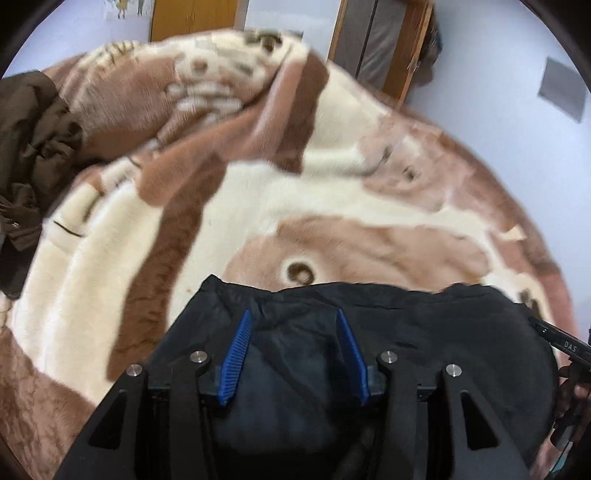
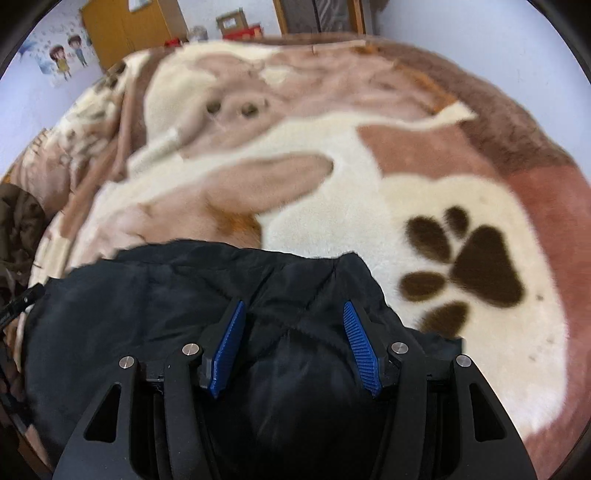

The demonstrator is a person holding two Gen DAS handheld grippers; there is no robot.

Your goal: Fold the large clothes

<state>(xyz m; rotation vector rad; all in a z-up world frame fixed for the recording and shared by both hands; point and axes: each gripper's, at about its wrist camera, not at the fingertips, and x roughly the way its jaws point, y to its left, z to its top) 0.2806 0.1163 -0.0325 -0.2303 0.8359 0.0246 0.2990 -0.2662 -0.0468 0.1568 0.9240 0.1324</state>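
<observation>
A large black padded garment [image 1: 406, 325] lies on a brown and cream plush blanket [image 1: 229, 206] on a bed. My left gripper [image 1: 293, 317] is open, its blue pads spread just over the garment's left part. In the right wrist view the same black garment [image 2: 155, 295] lies on the blanket [image 2: 332, 192]. My right gripper [image 2: 293, 310] is open over the garment's right end, where the fabric bunches up between the pads. The right gripper's tip [image 1: 561, 341] shows at the right edge of the left wrist view.
A dark brown garment [image 1: 29, 147] lies crumpled at the bed's left side, also seen in the right wrist view [image 2: 18, 221]. A wooden wardrobe [image 2: 125, 29] and a door [image 1: 376, 40] stand behind the bed against pale walls.
</observation>
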